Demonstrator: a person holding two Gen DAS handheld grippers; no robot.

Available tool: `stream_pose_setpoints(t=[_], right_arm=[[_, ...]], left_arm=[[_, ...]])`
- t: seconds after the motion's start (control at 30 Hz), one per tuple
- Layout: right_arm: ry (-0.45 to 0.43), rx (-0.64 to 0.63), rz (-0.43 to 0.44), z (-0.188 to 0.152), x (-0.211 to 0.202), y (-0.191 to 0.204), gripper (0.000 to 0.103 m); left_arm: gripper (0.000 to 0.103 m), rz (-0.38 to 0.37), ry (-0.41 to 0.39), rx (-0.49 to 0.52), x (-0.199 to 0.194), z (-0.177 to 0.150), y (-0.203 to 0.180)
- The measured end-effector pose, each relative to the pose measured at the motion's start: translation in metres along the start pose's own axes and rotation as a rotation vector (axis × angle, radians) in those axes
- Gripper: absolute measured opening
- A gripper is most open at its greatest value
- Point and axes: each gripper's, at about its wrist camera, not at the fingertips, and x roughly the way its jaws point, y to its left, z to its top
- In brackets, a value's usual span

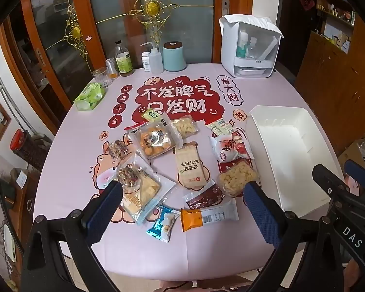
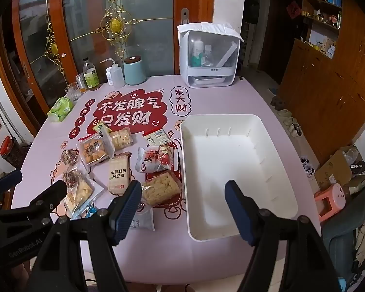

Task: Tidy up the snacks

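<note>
A: Many snack packets (image 1: 172, 160) lie loose on the pink table cover (image 1: 85, 126), bunched around its middle, none of them in the white bin (image 2: 233, 170) yet

B: Where is the bin against the pile?

A: Just to the pile's right, with its long side running away from the cameras. The clear bag of pale puffed pieces (image 2: 161, 188) lies just beside the bin's left wall, and the red and white bag (image 2: 155, 161) sits just behind that one

B: What lies nearest the tongs?

A: In the left wrist view, the orange and white bar (image 1: 208, 216) and the small blue packet (image 1: 164, 223) are the closest to the near edge, side by side, with a dark red sachet (image 1: 204, 198) just behind the bar. The tall cracker pack (image 1: 189, 166) lies in the middle of the pile

B: And the tongs themselves?

A: The left gripper (image 1: 182, 214) is spread wide above the near packets, holding nothing. The right gripper (image 2: 185, 209) is likewise spread wide and bare, hovering over the near left corner of the bin

B: Anything further out?

A: At the far edge stand a teal canister (image 1: 174, 57), a squeeze bottle (image 1: 155, 59), a green-labelled bottle (image 1: 123, 59) and a white appliance (image 1: 249, 48). A green tissue pack (image 1: 90, 96) lies at the far left
</note>
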Motion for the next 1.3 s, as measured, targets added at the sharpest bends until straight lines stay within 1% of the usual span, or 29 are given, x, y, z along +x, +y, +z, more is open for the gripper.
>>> stream_pose_setpoints(t=[0.2, 0.3, 0.43, 0.77, 1.3], right_arm=[[-0.001, 0.003, 0.008, -0.001, 0.0, 0.0, 0.072], [-0.005, -0.002, 0.01, 0.001, -0.008, 0.011, 0.072], [-0.01, 0.001, 0.016, -0.001, -0.01, 0.009, 0.072], [-0.021, -0.005, 0.026, -0.004, -0.009, 0.011, 0.072], [-0.046, -0.01, 0.022, -0.003, -0.016, 0.023, 0.072]], left_arm=[[0.099, -0.005, 0.003, 0.009, 0.0, 0.0, -0.002], [0.099, -0.007, 0.001, 0.012, -0.001, 0.0, -0.003], [0.099, -0.007, 0.001, -0.003, -0.003, -0.005, 0.005], [0.099, -0.008, 0.002, 0.0, -0.005, -0.008, 0.007], [0.099, -0.014, -0.015, 0.001, -0.009, -0.006, 0.02]])
